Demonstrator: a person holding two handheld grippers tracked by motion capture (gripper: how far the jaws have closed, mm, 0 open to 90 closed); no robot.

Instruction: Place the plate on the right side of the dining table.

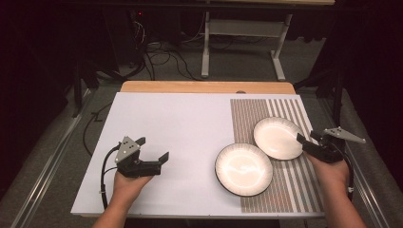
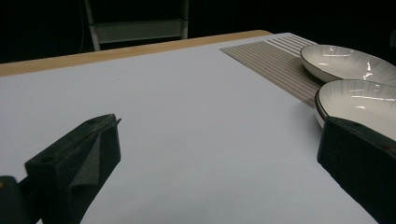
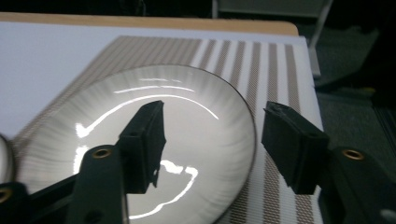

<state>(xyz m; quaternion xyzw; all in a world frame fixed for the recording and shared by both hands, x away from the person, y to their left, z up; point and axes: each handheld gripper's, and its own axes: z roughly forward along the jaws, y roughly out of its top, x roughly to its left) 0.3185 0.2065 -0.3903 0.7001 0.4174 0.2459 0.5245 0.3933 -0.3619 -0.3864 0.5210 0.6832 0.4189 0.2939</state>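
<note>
Right gripper (image 3: pixel 212 144) has its jaws spread, straddling the rim of the far plate (image 1: pixel 278 137) without pinching it; that plate lies on the striped mat (image 1: pixel 285 190) near the table's right edge, its rim overlapping the near plate (image 1: pixel 244 169)

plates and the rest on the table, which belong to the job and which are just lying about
In the job:
far plate, rim between the right gripper's open jaws
near plate
striped mat under them

Lying about:
left gripper, open over bare table
cables and metal stand on the floor
</note>
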